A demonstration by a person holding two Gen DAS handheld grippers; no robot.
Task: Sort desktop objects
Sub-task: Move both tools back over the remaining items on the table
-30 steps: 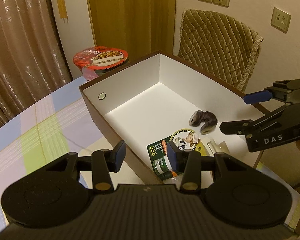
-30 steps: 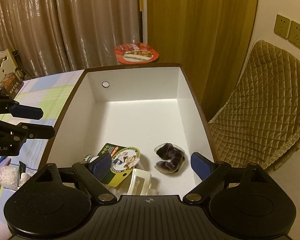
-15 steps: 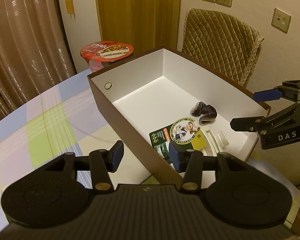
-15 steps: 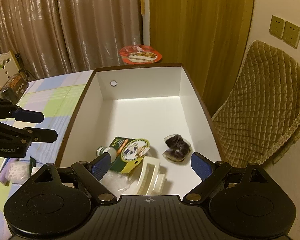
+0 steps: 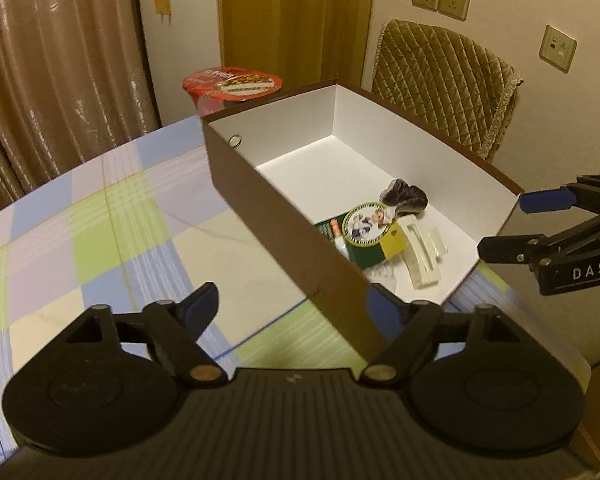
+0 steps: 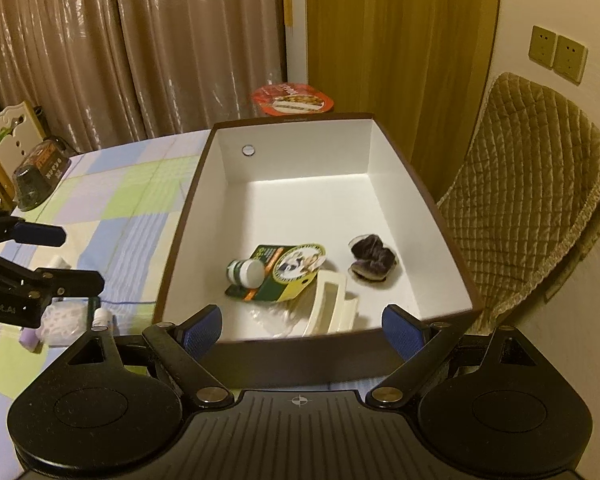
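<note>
Both grippers, left gripper [image 5: 296,312] and right gripper [image 6: 302,326], fingers apart and empty, hover near the box [image 6: 440,212], which collects the bottle card [image 6: 278,272], clip [image 6: 332,310] and scrunchie [image 6: 374,260] (small bits [image 6: 66,318] lie left on the table [image 6: 132,184]).

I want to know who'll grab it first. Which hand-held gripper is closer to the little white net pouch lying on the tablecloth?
Left. The left hand-held gripper hovers open right beside the white net pouch, outside the box. The right hand-held gripper sits open at the box's near wall, farther away.

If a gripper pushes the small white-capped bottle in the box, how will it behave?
The bottle lies on its side, so it would probably roll. It looks small and plastic, likely light and stiff. It rests against the green card, which may slide along with it on the smooth white floor of the box.
</note>
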